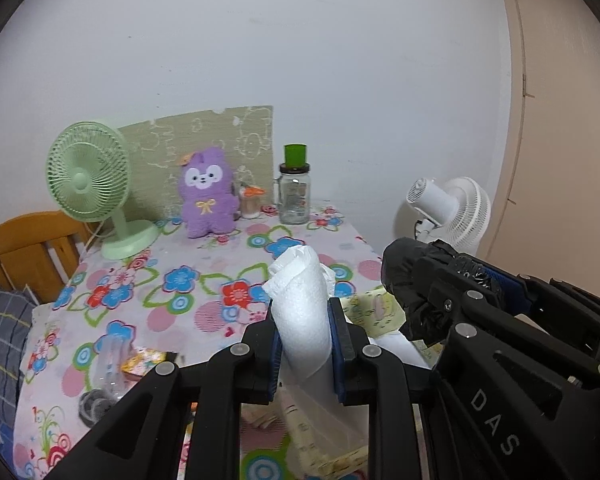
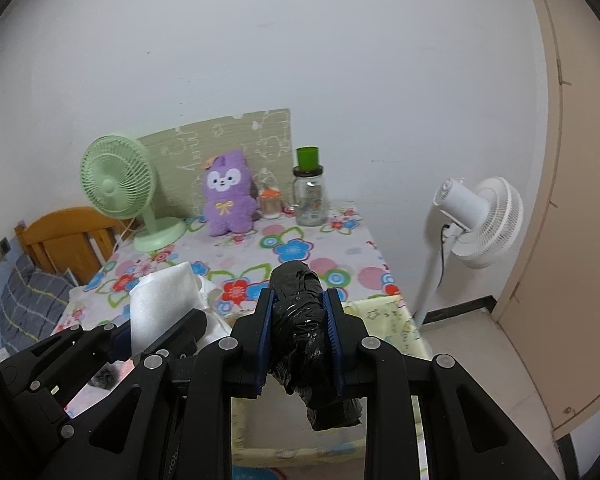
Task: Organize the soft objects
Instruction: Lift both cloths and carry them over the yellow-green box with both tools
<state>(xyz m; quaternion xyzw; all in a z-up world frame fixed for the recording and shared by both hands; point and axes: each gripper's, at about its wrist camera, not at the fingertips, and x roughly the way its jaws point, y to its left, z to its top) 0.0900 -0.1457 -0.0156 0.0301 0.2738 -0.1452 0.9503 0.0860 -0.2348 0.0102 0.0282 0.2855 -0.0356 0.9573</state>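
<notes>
1. while both grippers hover above the near edge of the floral table (image 1: 204, 256), each has its fingers clamped on a soft roll: the left gripper (image 1: 303, 322) on a white plastic-bag roll (image 1: 300, 300), the right gripper (image 2: 300, 326) on a black plastic-bag roll (image 2: 300, 320).
2. location: in the left wrist view the white roll sits at centre, with the black roll at about 3 o'clock from it, near but apart. both hang over a pale storage bin (image 1: 380, 312) at the table's near edge.
3. orientation: the white roll's long axis runs roughly 12 to 6 o'clock, its upper end leaning slightly toward 1 o'clock. the pads grip its middle. the black roll lies along its gripper's fingers, far end at 12 o'clock, near end drooping toward 6 o'clock below the pads.
4. risk: thin film compresses and is slick, so either roll could slide downward out of the pads if the grip eases or the wrist jerks.
5. risk: loose film at the white roll's top may unfurl and snag on a finger at release.
6. risk: the two grippers are close, so a converging move toward the bin could knock them together.
7. risk: the black roll's hanging tail could catch the bin rim and tip the roll outside.
8. the purple plush (image 1: 208, 194), green fan (image 1: 92, 184) and glass jar (image 1: 295, 192), at 11 to 12 o'clock, stand well apart from the work.
</notes>
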